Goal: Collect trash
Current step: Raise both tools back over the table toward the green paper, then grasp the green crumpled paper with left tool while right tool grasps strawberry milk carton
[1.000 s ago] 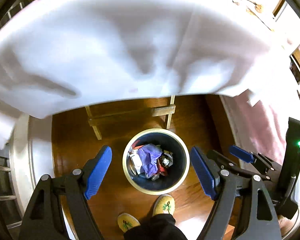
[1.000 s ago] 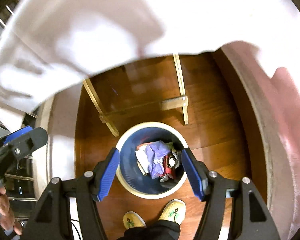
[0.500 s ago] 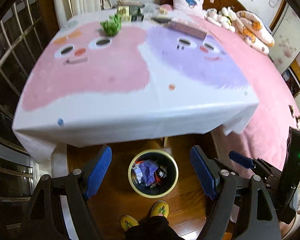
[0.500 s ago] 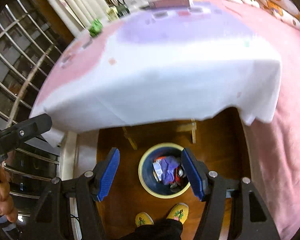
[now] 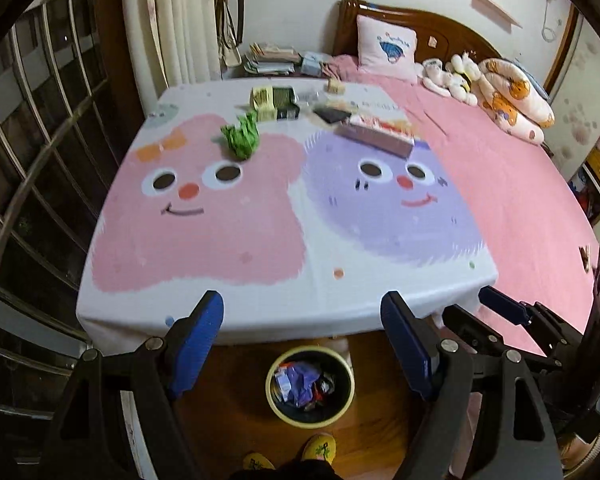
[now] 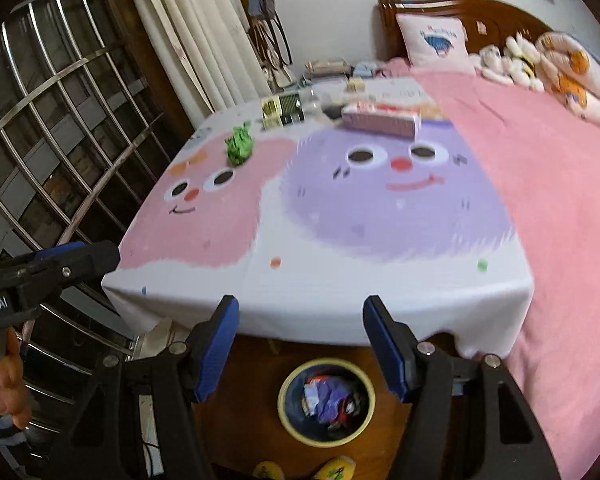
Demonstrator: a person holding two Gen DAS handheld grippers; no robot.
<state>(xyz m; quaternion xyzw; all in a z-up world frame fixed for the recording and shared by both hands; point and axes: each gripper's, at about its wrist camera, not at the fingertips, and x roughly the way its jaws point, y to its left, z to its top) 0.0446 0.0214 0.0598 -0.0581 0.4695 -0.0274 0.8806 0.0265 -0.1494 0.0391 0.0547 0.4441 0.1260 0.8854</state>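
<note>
Both grippers, left [image 5: 302,340] and right [image 6: 296,344], angled downward, jaws wide and empty, above table [image 5: 260,312] edge; bin [image 5: 310,386] below.

A crumpled green wrapper [image 5: 241,136] lies on the far side of the cartoon tablecloth [image 5: 236,280]. Below the cloth's near edge stands a round dark bin with a yellow rim [image 5: 274,408], upright, holding crumpled wrappers [image 5: 300,386].
</note>
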